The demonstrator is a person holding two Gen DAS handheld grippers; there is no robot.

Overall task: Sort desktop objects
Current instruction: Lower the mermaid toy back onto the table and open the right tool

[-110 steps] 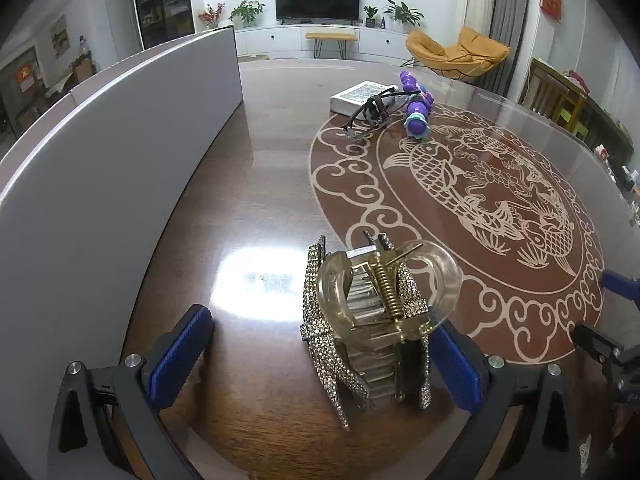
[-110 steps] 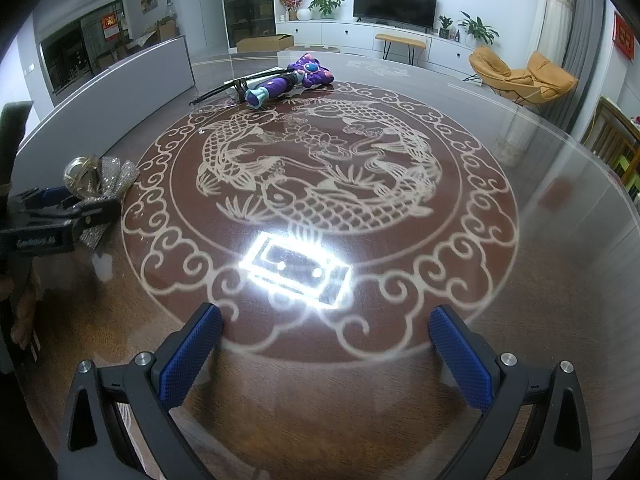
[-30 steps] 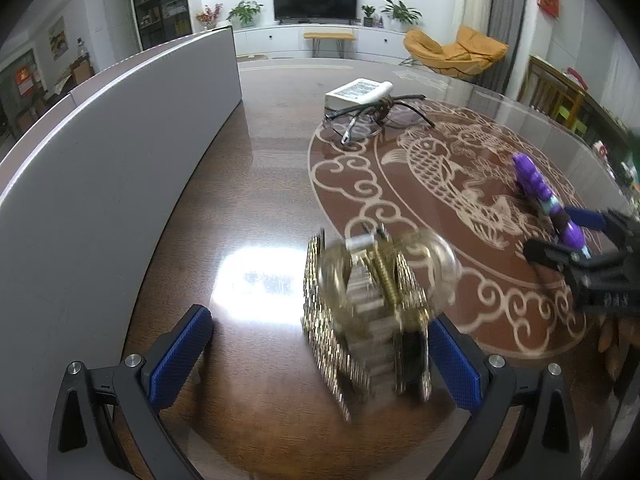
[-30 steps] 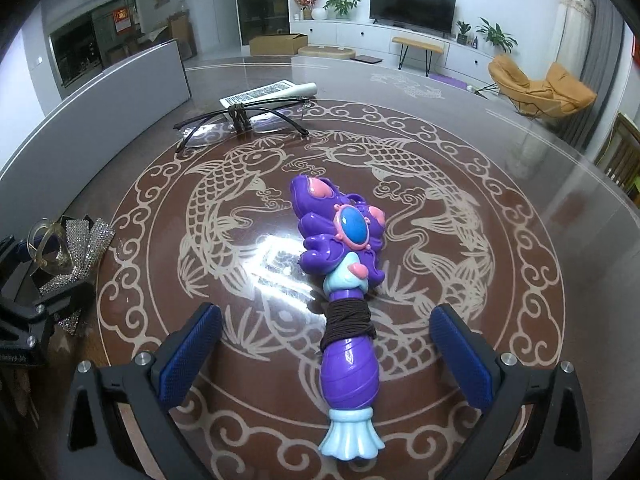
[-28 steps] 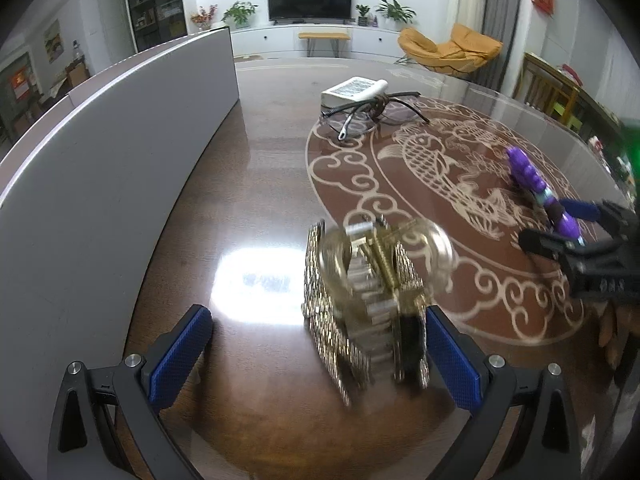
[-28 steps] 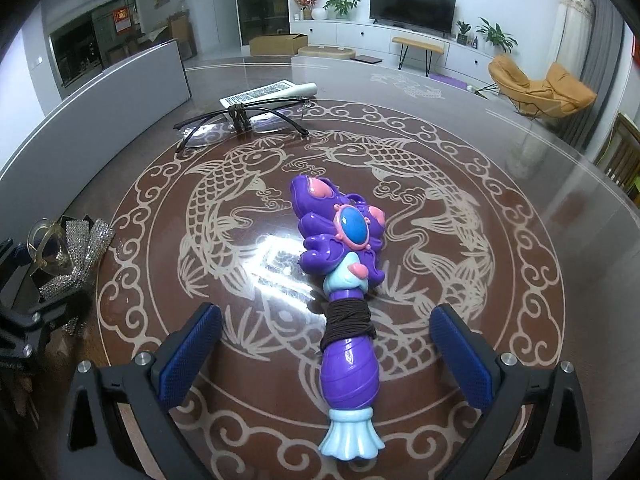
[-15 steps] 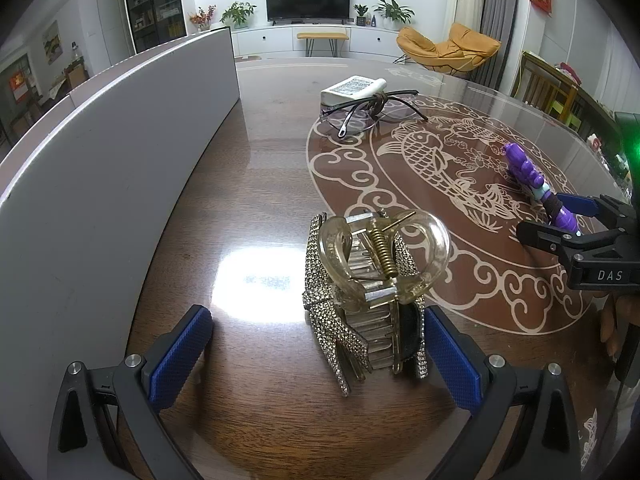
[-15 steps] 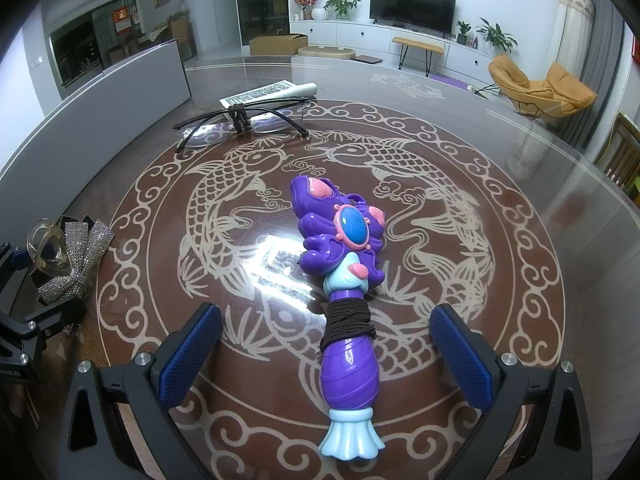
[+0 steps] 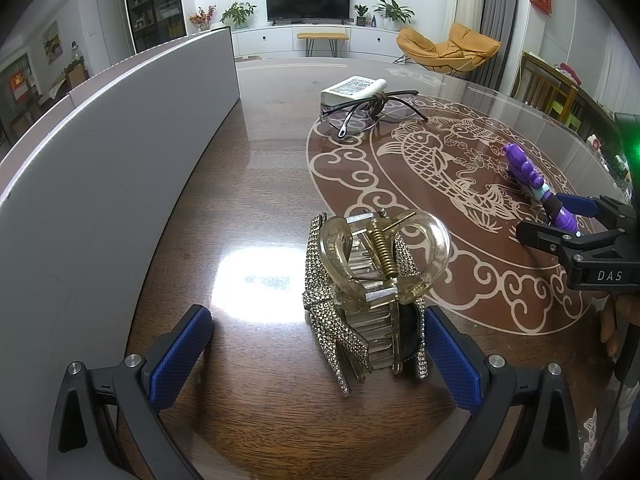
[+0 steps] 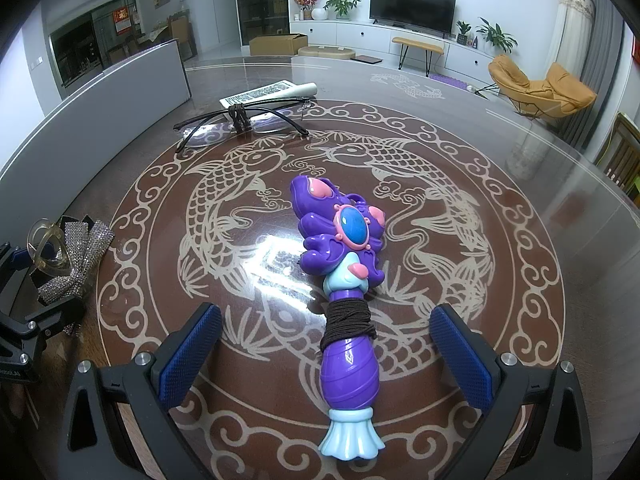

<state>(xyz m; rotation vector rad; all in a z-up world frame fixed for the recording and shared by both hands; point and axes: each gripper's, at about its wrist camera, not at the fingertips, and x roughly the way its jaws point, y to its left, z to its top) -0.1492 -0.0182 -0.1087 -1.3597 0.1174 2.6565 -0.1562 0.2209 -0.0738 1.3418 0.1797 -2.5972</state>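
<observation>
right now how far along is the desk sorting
Nothing looks sorted yet. The rhinestone hair claw clip sits between the open left gripper; the purple toy wand lies between the open right gripper, ungripped. The black-framed glasses and white remote remain untouched.

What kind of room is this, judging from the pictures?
Most likely a home living room: a television on a low white cabinet, an orange lounge chair, and potted plants behind a large patterned table.

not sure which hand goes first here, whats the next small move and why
Probably close the right gripper on the purple toy wand: its open fingers already straddle the handle lying on the table. The left gripper, also open, has the rhinestone hair clip off-centre near one finger.
</observation>
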